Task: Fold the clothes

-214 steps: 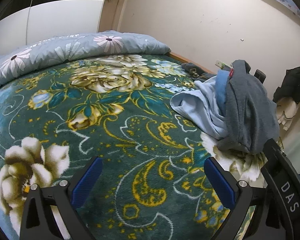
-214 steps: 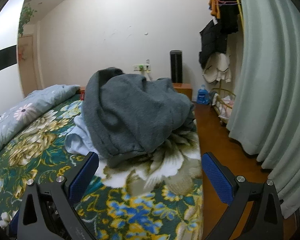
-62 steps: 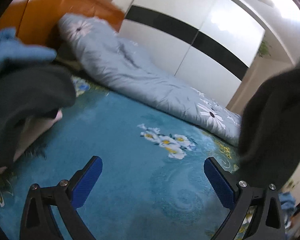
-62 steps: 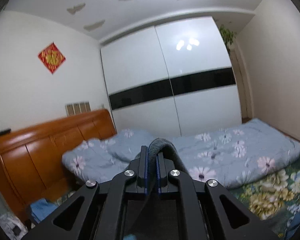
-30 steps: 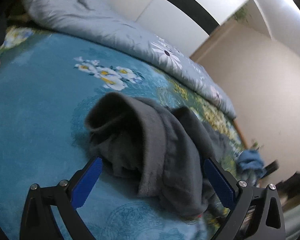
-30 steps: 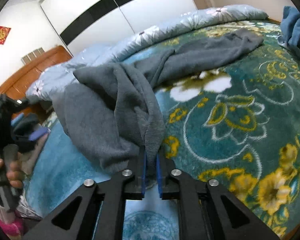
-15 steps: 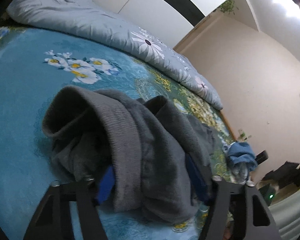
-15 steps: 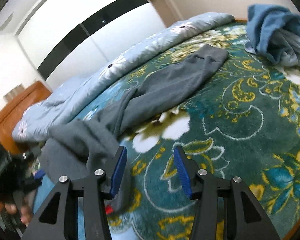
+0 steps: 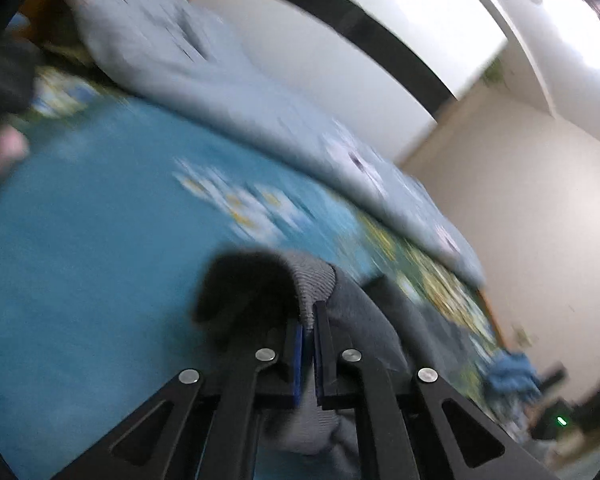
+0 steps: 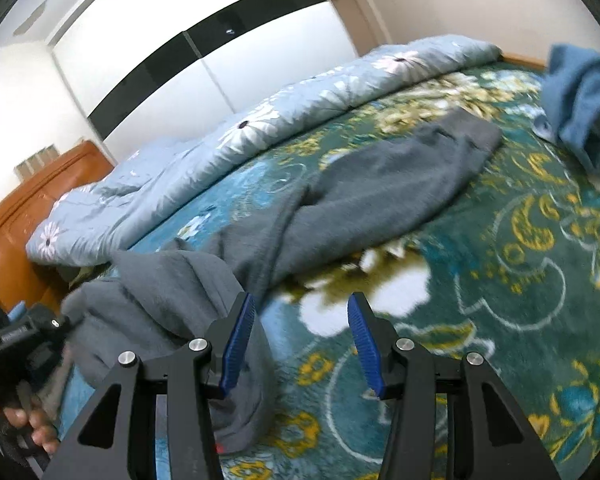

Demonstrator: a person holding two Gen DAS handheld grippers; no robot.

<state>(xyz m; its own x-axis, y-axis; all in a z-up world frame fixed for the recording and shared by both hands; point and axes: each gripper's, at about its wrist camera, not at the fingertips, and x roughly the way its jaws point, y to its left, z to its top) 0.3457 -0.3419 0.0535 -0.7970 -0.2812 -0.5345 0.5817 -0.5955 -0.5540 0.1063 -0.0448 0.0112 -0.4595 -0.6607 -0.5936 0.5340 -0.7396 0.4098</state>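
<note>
Grey trousers (image 10: 380, 184), one pair; one blue garment (image 10: 580, 92); one quilt (image 10: 260, 120).

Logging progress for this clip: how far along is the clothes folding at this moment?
Early. Done: the grey garment is out of the pile and partly stretched across the floral blanket, one end flat, the near end bunched. In hand: the left gripper has just closed on its ribbed hem; the right gripper, which has just been opening, holds nothing. Left: no fold made yet, and the blue clothes lie heaped, untouched.
</note>
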